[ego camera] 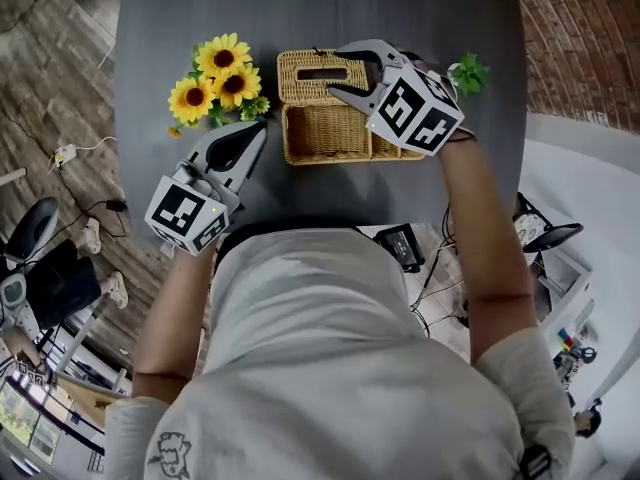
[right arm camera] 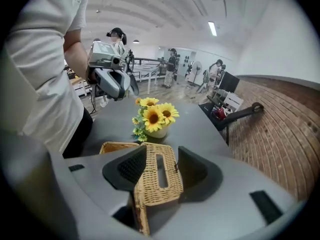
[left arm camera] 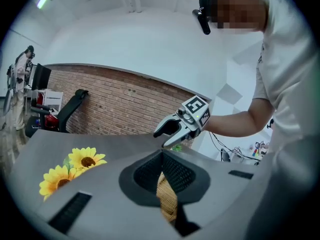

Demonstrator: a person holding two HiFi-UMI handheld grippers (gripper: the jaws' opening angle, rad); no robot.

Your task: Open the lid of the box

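Grey desk [ego camera: 180,28] carries one wicker box [ego camera: 330,133] mid-surface, its slotted lid [ego camera: 300,66] raised at the far side. The right tool [ego camera: 338,71] angles down from an outstretched forearm, jaws wide with the lid between them. The left tool [ego camera: 262,130] hovers by the near edge, left of the box, jaws closed and empty. Three sunflowers [ego camera: 222,76] and one small plant [ego camera: 468,73] flank the box. Bare desk lies beyond.

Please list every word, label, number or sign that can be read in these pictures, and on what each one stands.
No readable text in any view.
Cubes on the left gripper and the right gripper: black-and-white square markers only, no letters.
On the shirt, a printed drawing: too small to read.
On the wicker box: no label visible.
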